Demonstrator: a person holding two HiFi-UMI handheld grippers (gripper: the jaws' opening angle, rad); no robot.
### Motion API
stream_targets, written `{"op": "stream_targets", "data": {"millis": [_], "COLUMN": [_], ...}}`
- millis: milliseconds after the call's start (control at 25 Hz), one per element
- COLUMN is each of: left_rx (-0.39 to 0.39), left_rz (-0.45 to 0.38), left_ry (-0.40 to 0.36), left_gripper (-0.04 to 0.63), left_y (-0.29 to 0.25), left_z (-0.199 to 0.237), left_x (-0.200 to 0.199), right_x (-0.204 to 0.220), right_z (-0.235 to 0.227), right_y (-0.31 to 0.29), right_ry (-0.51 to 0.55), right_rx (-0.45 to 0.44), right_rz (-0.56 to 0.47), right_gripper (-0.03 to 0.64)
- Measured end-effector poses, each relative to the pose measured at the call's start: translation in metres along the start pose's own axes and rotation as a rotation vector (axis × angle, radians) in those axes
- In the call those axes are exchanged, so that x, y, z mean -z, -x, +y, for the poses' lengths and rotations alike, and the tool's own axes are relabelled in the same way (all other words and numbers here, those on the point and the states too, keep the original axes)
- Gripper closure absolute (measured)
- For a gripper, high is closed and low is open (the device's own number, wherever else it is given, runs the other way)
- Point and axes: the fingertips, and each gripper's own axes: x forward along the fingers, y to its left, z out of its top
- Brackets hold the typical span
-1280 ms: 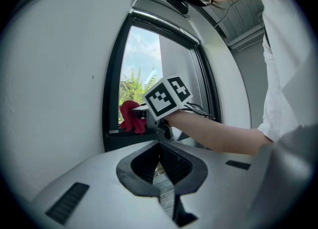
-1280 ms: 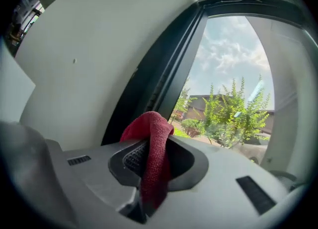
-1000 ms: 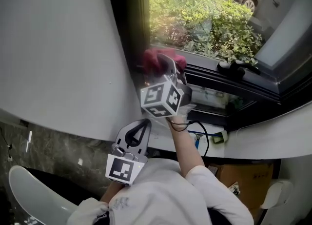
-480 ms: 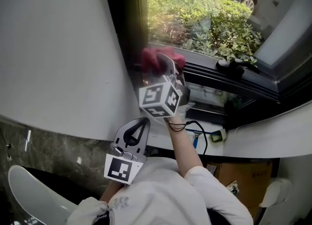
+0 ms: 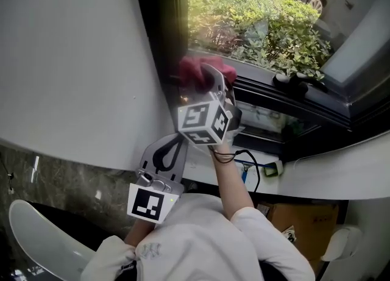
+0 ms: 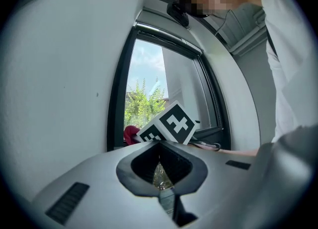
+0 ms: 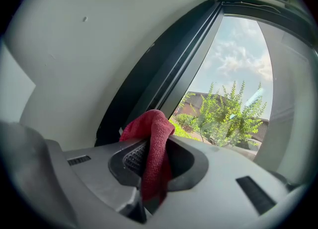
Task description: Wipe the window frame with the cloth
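1. the marker cube (image 5: 204, 122) on the right gripper (image 7: 150, 149) shows bold black-and-white square patterns; the left gripper (image 6: 160, 149) carries a similar marker.
2. the right gripper's jaws are clamped on a red cloth (image 7: 158, 123), which bunches up out of them.
3. the cloth sits at the lower left corner of the dark window frame (image 5: 274, 94), beside the white wall (image 5: 73, 60).
4. the left gripper's jaws are together with nothing between them, held lower, apart from the cloth.
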Motion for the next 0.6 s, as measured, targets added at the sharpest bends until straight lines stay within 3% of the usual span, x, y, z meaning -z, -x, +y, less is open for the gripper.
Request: {"op": "stream_targets", "data": {"millis": [600], "left_rx": [0.034], "left_rz": [0.005], "left_ry": [0.023], "left_gripper": [0.587], "left_y": [-0.011], "left_z": [-0.016], "left_x": [-0.005], "right_x": [0.01], "right_z": [-0.016], "right_y": [0.013], "right_ry": [-0.051], "right_rx": [0.003], "right_rz": [0.0], "right_gripper": [0.549]}}
